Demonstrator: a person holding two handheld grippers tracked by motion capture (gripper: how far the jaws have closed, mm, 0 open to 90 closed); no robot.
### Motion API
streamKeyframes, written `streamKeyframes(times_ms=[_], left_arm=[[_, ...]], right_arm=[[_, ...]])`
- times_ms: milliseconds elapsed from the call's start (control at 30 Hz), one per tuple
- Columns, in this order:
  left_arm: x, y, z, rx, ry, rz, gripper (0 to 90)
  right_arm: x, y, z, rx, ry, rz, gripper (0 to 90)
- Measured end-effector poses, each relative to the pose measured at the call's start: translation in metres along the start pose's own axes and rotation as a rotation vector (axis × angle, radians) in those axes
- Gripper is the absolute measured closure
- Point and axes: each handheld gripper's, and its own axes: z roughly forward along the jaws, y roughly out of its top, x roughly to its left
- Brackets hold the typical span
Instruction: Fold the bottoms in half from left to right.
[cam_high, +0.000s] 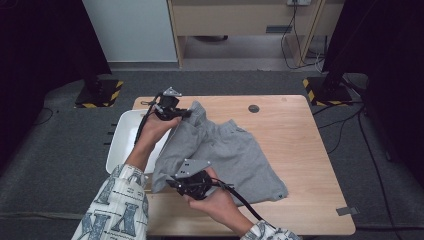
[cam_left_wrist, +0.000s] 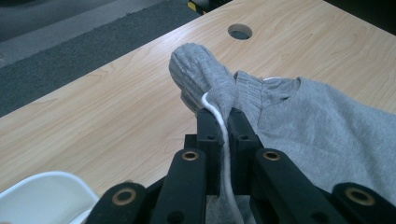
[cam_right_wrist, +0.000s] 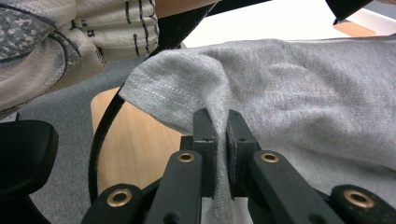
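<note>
Right half of table (cam_high: 305, 150) is bare wood, open to pass. White tray (cam_high: 122, 137) blocks left edge; grey shorts (cam_high: 235, 155) cover centre; cable hole (cam_high: 254, 108) at upper middle.

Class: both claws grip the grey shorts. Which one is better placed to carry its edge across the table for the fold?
Left claw, probably: it pinches the grey shorts at the waistband and drawstring, with bare table ahead. The right claw grips the near hem.

Overhead forward-down view; two close jaw-riding views (shared grey shorts (cam_high: 235, 150)).
</note>
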Motion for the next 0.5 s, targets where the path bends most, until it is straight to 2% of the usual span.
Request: streamKeyframes(times_ms=[300,500], left_arm=[[0.018,-0.005,-0.022,-0.016,0.014,-0.013,85.6],[0.017,-0.004,-0.027,-0.034,0.013,-0.017,85.6]], right_arm=[[0.007,0.021,0.012,-0.021,0.016,-0.019,85.5],[0.009,0.029,0.009,-0.044,0.013,-0.021,85.5]])
